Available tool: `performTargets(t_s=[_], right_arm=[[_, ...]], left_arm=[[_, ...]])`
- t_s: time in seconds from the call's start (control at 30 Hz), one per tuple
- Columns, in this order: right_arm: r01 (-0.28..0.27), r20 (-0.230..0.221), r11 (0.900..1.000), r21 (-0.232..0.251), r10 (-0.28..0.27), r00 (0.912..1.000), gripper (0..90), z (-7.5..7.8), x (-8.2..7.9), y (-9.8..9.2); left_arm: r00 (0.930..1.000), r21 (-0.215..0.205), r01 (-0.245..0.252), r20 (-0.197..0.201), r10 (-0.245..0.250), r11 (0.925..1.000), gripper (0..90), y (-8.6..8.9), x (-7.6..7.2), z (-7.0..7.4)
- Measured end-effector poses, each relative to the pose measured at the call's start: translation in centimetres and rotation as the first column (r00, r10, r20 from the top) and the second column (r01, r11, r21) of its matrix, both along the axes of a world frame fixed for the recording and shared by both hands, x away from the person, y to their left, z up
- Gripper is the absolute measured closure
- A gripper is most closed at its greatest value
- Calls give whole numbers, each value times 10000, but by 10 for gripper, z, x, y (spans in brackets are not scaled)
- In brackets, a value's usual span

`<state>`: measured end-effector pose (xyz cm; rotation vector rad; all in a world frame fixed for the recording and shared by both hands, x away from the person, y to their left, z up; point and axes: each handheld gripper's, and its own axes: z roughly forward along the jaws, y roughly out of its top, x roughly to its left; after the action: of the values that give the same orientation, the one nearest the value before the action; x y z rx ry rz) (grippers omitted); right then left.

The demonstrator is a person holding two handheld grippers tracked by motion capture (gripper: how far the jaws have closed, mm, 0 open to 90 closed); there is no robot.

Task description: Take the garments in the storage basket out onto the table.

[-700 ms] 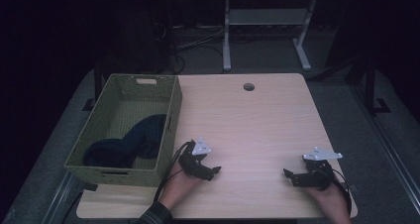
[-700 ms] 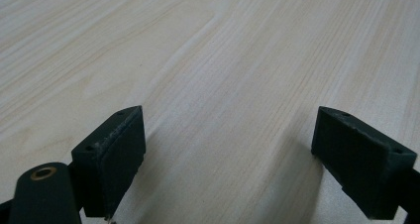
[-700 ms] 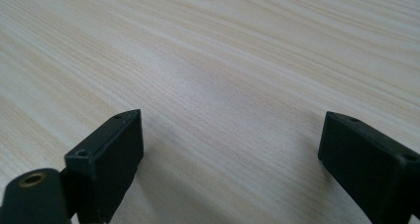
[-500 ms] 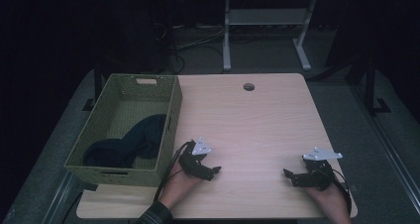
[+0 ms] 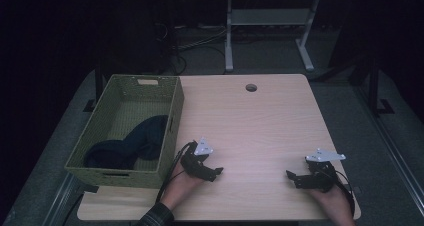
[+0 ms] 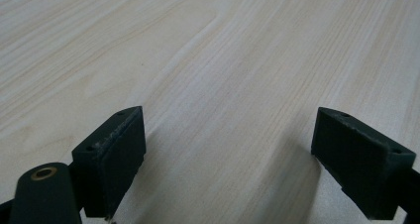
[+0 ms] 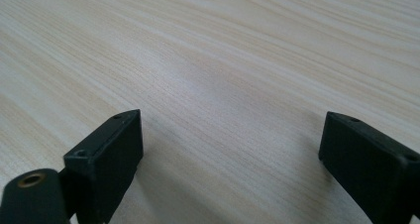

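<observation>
The person's left hand (image 5: pixel 181 186) comes in from the bottom edge of the high view, with a checked sleeve at the wrist, and it holds the left gripper (image 5: pixel 214 174) low over the light wooden table (image 5: pixel 260 131). This gripper points to the right and a little away from the person, and it is just beside the front right corner of the green woven basket (image 5: pixel 172 128). Its jaws stand wide apart and nothing is between them; in the left gripper view only bare wood grain lies between the two black pads (image 6: pixel 116 154). The right hand (image 5: pixel 334 200) rests near the front right corner of the table and holds the right gripper (image 5: pixel 294 178), which points to the left, toward the other gripper. Its jaws are also spread wide and hold nothing. The two grippers are well apart from each other.

There are two grippers, each with one grey three-cornered plate on top, one basket, and one dark blue piece of cloth (image 5: pixel 131 143). The cloth lies crumpled inside the basket, in its front half, and no gripper touches it.

The basket sits on the left side of the table and hangs a little over its left edge. The table has one round hole (image 5: pixel 251 88) near its far edge. The room around is dark, with a grey floor, some black cables, and the white metal frame of another table (image 5: pixel 267 33) behind.
</observation>
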<state>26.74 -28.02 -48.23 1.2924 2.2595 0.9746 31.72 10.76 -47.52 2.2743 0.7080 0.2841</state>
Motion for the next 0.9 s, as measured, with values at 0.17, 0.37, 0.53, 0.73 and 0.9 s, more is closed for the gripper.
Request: performTargets(t_s=[0.17, 0.37, 0.53, 0.73, 0.9], right_arm=[[-2, 9, 10000, -2, 2, 10000, 97, 0, 0, 0], [3, -1, 10000, 2, -3, 10000, 97, 0, 0, 0], [-3, 1, 10000, -1, 3, 10000, 98, 0, 0, 0], [-6, 6, 10000, -3, 6, 10000, 98, 0, 0, 0], [19, -34, 10000, 14, -19, 10000, 97, 0, 0, 0]], left_arm=[[9998, 62, 22, -202, -21, 10000, 138, 1, 1, 3], [9994, 41, 74, -336, -72, 10000, 138, 1, 2, 8], [9995, 193, 211, -252, -206, 9996, 139, 0, 3, 16], [9991, 316, 399, -174, -394, 9987, 140, -1, 2, 26], [9989, 355, 452, -110, -449, 9983, 141, -2, 2, 34]])
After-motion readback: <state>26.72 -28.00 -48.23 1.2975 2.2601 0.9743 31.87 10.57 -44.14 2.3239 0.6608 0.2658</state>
